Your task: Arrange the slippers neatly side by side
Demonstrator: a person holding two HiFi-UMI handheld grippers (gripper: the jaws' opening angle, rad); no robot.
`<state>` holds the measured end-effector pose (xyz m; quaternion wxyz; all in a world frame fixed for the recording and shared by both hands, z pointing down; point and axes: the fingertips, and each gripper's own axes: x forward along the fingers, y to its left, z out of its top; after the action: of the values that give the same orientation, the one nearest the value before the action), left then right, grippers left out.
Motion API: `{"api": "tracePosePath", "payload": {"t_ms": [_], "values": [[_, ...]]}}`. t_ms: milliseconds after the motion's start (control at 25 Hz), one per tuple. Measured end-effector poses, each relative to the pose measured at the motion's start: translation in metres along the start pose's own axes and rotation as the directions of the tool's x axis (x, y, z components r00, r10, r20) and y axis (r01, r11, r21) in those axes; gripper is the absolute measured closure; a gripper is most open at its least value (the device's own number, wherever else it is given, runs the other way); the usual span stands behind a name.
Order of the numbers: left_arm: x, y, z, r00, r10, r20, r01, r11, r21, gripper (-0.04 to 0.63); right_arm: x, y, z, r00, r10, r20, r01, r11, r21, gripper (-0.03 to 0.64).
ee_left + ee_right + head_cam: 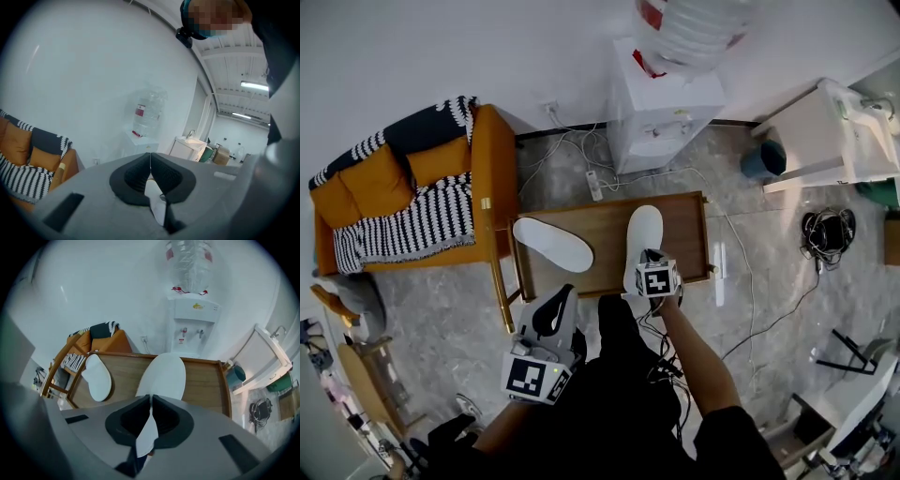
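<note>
Right gripper [151, 401] clenched on near end of white slipper [164, 373], which lies lengthwise on wooden table [206, 385]. Second slipper [98, 376] lies angled toward table's left end, well apart. Left gripper [150, 161] held off table, tips pressed together; pale sliver beneath them, possibly only background.

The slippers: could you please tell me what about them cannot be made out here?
Right slipper: heel end hidden under the right gripper in head view, behind its jaws in the right gripper view.
Left slipper: absent from the left gripper view, which points at the wall.
Both: sole or top side up, too plain to tell.
</note>
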<state>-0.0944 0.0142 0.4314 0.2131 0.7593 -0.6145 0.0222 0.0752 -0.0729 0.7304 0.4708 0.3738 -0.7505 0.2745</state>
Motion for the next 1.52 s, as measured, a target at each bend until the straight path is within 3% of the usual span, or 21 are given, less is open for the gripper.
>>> {"api": "tracePosePath", "payload": {"t_ms": [240,720,1520], "values": [[-0.003,0.005,-0.008,1.000,0.018,-0.016,-0.018,1.000,-0.023,0.578,0.012,-0.001,0.001,0.999,0.006,-0.031,-0.010,0.995,-0.104,0.593],[0.003,0.007,-0.011,0.999,0.035,-0.028,-0.036,0.999,-0.035,0.578,0.028,-0.010,0.000,0.998,-0.005,-0.067,-0.003,0.993,-0.119,0.594],[0.000,0.008,-0.015,0.998,0.055,-0.035,-0.056,0.998,-0.040,0.578,0.034,-0.014,0.007,1.000,0.003,-0.031,-0.006,0.996,-0.083,0.586]]}}
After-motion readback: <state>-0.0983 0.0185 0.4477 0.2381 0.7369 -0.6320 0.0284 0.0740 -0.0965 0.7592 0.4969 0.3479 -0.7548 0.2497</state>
